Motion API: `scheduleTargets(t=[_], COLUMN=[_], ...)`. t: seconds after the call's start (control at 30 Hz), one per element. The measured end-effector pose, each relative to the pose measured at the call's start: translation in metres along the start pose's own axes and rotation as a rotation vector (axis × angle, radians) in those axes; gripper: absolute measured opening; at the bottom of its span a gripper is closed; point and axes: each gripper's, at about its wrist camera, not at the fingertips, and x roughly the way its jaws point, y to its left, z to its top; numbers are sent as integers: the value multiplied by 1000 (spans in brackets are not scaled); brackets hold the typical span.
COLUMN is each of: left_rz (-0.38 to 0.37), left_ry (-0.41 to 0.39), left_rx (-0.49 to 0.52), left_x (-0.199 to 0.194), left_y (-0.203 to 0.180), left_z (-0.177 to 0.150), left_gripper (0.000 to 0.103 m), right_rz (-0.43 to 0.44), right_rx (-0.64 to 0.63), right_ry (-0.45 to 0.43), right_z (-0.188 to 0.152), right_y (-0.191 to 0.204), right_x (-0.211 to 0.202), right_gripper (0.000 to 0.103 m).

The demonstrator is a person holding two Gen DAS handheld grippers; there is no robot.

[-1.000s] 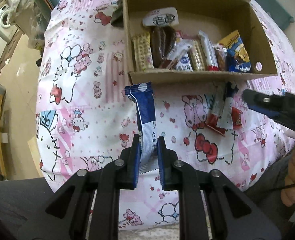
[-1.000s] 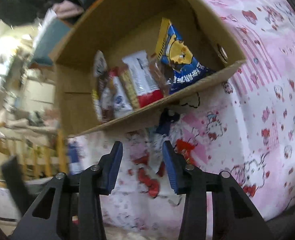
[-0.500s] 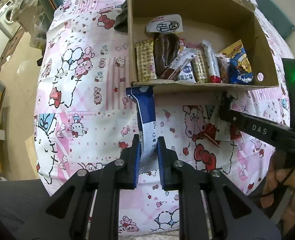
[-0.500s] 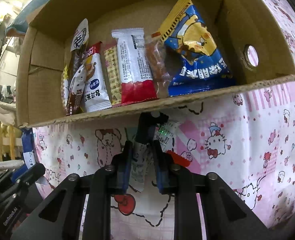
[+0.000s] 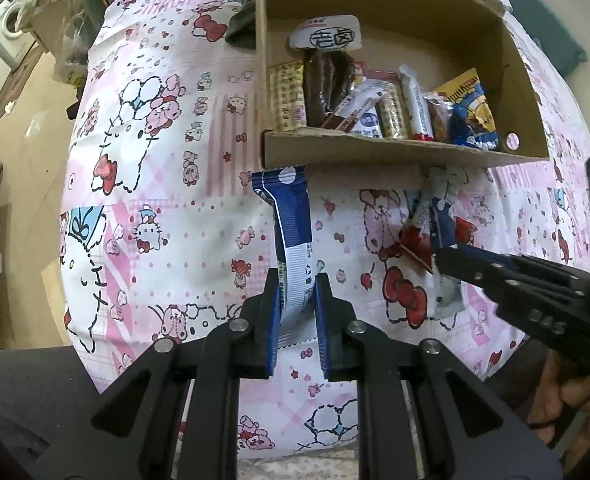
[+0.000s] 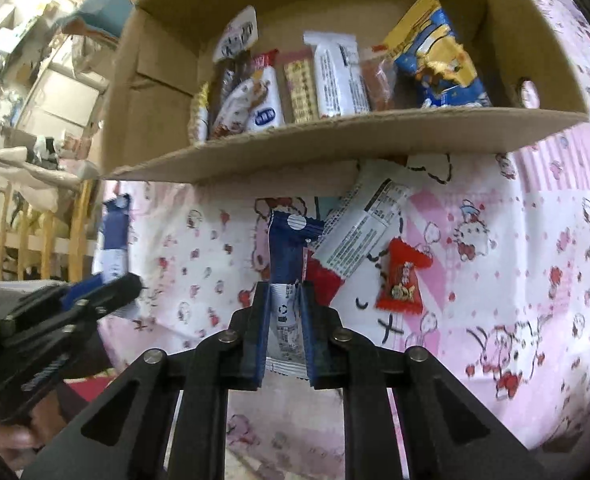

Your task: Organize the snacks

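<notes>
- The right gripper (image 6: 282, 334) has just been closing and now pinches a blue-and-white stick packet (image 6: 289, 264) by its lower end; the packet stands just in front of the cardboard box (image 6: 335, 148), below its near wall.
- The left gripper (image 5: 295, 320) is clamped on a second blue stick packet (image 5: 293, 236), upright, also just in front of the box's near wall.
- Risk: each grip sits low on a long, limp wrapper, so a packet may bend or catch on the box's near wall when lifted over it.
- Risk: the white-and-red bar (image 6: 359, 236) lies against the right packet in front of the box; whether they overlap I cannot tell, but it could get dragged along.
- Risk: the box's near row (image 5: 383, 108) is already packed tight, so a packet dropped there could lie across the others rather than slot in.
- The red candy (image 6: 401, 282), further right in front of the box, looks safe from a straight lift.
- With both grippers close together before the box, they could collide.
</notes>
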Motion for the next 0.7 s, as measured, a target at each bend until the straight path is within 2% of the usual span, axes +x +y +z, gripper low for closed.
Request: scheduleTargets(t=[0.27,0.5,0.7], left_rz=[11,7,15], left_ry=[-5,2,-93], left_rx=[33,-22,-77], left_x=[-1,-3,-33], left_y=[-7,1,9], left_z=[-3,-18,-21], left_gripper=[13,13,13], right_rz=[39,84,100], right_rx=[7,5,-12], right_ry=[-53,-95,-165], right_z=[-2,-14,-23], right_y=[8,13,18], right_x=[-28,-50,-77], right_gripper=[12,12,12])
